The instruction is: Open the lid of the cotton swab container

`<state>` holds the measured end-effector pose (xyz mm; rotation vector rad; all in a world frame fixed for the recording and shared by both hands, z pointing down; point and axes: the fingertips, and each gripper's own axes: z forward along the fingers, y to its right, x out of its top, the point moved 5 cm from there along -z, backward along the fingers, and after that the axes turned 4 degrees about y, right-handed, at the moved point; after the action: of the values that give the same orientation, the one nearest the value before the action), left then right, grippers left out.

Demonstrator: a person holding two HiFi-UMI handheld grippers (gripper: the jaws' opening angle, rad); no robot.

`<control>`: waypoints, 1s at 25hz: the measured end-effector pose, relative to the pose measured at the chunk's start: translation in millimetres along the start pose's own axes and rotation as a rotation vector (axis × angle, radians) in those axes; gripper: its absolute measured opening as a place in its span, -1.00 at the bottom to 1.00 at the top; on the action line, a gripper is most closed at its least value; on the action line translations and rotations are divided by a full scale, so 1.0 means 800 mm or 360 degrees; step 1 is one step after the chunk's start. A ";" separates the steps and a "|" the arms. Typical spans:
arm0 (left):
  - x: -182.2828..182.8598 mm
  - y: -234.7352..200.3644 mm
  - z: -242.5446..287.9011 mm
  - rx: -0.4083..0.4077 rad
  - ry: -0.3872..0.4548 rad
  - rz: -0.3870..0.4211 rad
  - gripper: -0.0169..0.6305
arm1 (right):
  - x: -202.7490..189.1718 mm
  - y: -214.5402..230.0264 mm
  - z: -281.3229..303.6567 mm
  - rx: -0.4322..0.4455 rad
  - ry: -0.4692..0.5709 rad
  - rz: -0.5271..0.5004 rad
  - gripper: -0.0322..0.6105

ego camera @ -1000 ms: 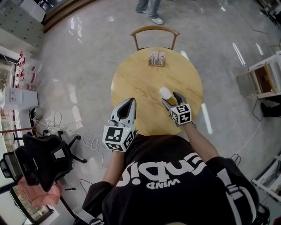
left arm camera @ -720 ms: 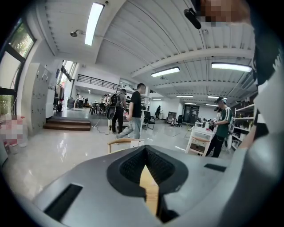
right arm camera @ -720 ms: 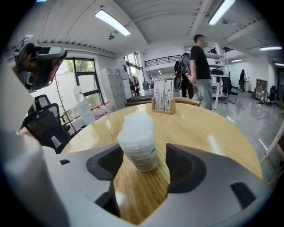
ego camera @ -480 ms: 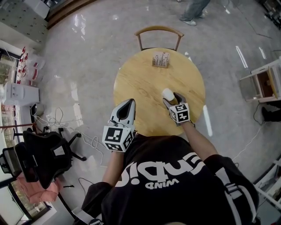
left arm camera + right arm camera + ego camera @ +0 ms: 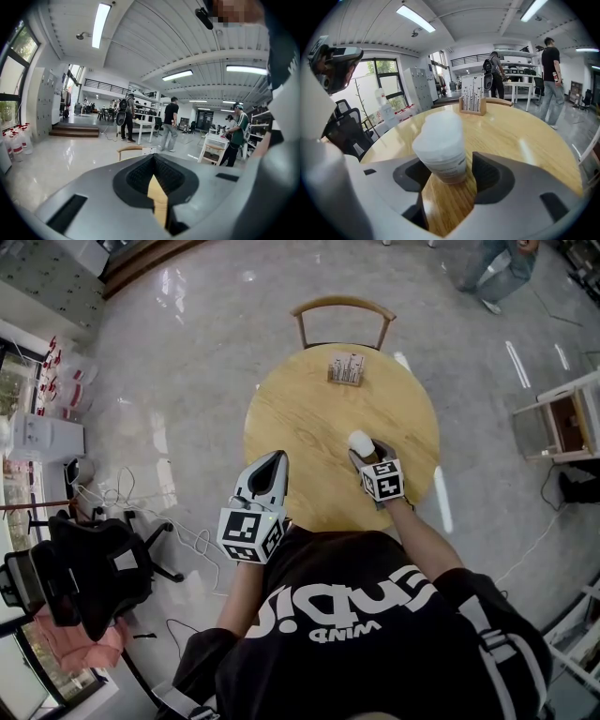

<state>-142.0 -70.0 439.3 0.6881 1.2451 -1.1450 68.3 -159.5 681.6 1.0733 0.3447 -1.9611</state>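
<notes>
The cotton swab container [image 5: 360, 440], a small translucent white tub with its lid on, stands upright on the round wooden table [image 5: 300, 409], right of centre. My right gripper [image 5: 367, 448] reaches around it from the near side. In the right gripper view the container [image 5: 440, 140] sits between the jaws of the right gripper [image 5: 450, 171], which are closing; a gap still shows on its right side. My left gripper [image 5: 274, 457] is shut and empty, held over the table's near left edge. The left gripper [image 5: 153, 164] shows its tips together in its own view.
A small wooden holder [image 5: 346, 368] with upright packets stands at the table's far side, also seen as the holder [image 5: 472, 101] beyond the container. A wooden chair [image 5: 343, 307] is tucked in behind. A black office chair [image 5: 84, 577] stands at the left.
My right gripper has slid forward so the container now sits between its jaws, which have narrowed slightly. The left gripper has stayed put. A person at the back has walked right.
</notes>
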 end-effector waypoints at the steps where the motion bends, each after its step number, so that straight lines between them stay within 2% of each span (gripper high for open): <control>1: 0.000 0.001 0.000 -0.0001 0.0000 0.0000 -0.92 | 0.000 0.000 0.000 -0.0001 0.0001 0.0001 -0.10; 5: -0.001 0.002 0.002 -0.0008 0.0000 -0.0001 -0.92 | -0.002 0.001 -0.002 -0.0016 0.0006 -0.0009 -0.24; 25: -0.007 0.001 0.001 -0.0003 0.0000 -0.0031 -0.92 | 0.004 -0.001 -0.013 0.0009 0.0028 -0.0074 -0.30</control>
<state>-140.5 -69.3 444.8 0.6758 1.2555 -1.1596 72.5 -154.4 672.7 1.0962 0.3768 -1.9958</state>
